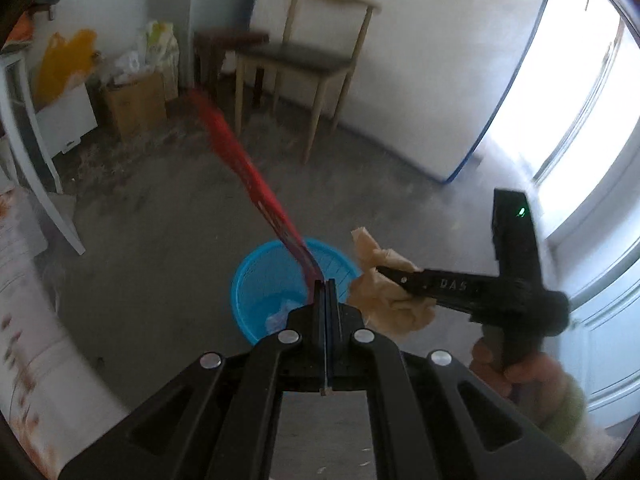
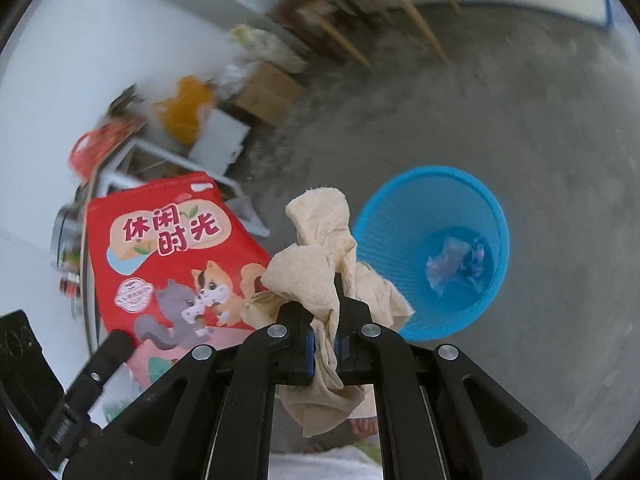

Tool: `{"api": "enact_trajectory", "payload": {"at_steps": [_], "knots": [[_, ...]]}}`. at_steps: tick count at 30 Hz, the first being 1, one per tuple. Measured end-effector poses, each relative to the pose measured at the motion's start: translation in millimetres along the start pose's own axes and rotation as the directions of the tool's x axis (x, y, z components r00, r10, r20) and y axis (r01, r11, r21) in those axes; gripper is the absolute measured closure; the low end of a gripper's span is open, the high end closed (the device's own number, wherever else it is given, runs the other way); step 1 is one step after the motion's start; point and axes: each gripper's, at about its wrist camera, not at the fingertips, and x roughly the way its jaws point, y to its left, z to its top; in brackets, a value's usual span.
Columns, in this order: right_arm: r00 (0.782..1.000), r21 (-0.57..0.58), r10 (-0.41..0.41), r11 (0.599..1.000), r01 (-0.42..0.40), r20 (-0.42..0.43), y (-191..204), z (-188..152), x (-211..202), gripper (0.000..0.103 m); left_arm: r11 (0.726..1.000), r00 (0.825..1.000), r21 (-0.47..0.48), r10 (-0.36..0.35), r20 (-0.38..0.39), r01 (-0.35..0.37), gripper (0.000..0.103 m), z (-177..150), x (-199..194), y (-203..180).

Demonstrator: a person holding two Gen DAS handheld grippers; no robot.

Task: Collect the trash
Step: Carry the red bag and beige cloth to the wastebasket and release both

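Blue bin sits low centre, just beyond both clamped grippers, left pinching a red wrapper over its rim, right gripping crumpled tissue beside it.

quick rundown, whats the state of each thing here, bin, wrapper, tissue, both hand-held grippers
left hand-held gripper: shut on red snack bag
red snack bag: flat, held by its edge
right hand-held gripper: shut on crumpled tissue
crumpled tissue: bunched, clamped, not yet dropped
blue bin: upright on floor, some trash at bottom
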Motion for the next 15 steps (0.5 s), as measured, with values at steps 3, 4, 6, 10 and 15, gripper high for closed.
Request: {"api": "enact_trajectory", "payload": {"at_steps": [3, 4, 6, 10, 15], "knots": [[1.000, 0.063, -0.017, 0.998, 0.018, -0.012, -18.1, 15.4, 31.5, 0.094, 0.999, 0.994, 0.001, 0.052, -0.099, -0.052, 0.103, 7.6, 59.5, 3.7], [1.000, 0.073, -0.012, 0.997, 0.013, -0.013, -22.1, 18.8, 37.0, 0.093, 0.999, 0.989, 0.000, 0.052, -0.137, -0.052, 0.102, 9.6, 80.2, 6.0], [1.000, 0.112, -0.008, 0.994, 0.009, -0.014, -34.4, 25.8, 58.3, 0.085, 0.998, 0.980, -0.002, 0.056, -0.189, -0.058, 0.100, 10.3, 106.2, 11.0], [0.999, 0.209, -0.016, 0.977, 0.026, -0.047, -64.3, 26.2, 80.9, 0.052, 0.994, 0.968, -0.037, 0.089, -0.236, -0.101, 0.083, 7.6, 125.3, 24.1], [0.996, 0.246, -0.036, 0.968, 0.054, -0.078, -82.3, 22.5, 81.0, 0.052, 0.988, 0.982, -0.124, 0.064, -0.176, -0.087, 0.074, 12.5, 88.8, 48.0]]}}
